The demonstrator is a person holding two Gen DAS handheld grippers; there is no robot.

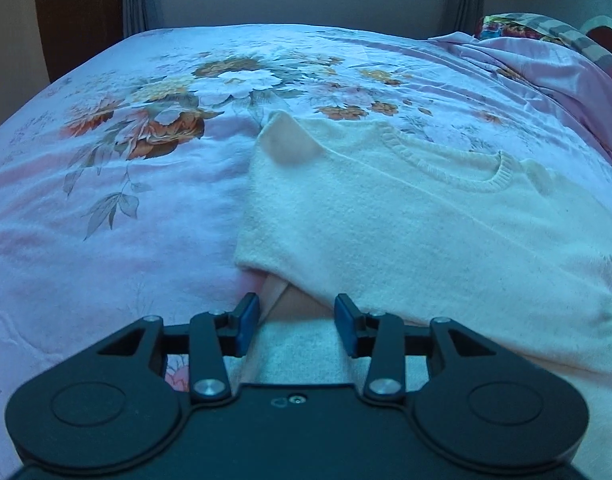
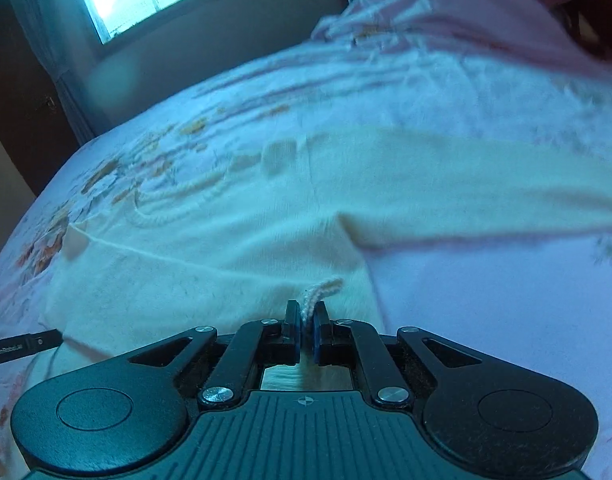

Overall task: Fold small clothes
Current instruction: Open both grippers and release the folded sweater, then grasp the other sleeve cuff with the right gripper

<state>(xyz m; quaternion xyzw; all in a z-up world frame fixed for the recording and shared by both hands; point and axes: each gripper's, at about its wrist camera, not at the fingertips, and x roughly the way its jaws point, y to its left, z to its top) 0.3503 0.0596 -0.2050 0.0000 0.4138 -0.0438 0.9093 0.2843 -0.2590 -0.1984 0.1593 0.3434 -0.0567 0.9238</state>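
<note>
I have a cream knitted sweater [image 1: 405, 216] spread on the floral bedsheet [image 1: 106, 200], lying straight ahead of both tongs. My left gripper [image 1: 297, 326] has its blue pads [image 1: 248, 320] apart, with nothing pressed between them; the sweater's lower edge lies just beyond the tips, and a flap of its underside shows in the gap. The ribbed neckline [image 1: 445, 164] sits further ahead and to the right of these tongs, and a folded-in corner stands up ahead and slightly left. My right gripper [image 2: 304, 322] is clamped on a ribbed bit of the sweater's hem [image 2: 319, 292], which pokes out above the closed pads. From these tongs, a sleeve [image 2: 465, 196] stretches away to the right across the sheet. This view is blurred. A crumpled pink cover [image 1: 545, 76] lies far ahead to the right.
</note>
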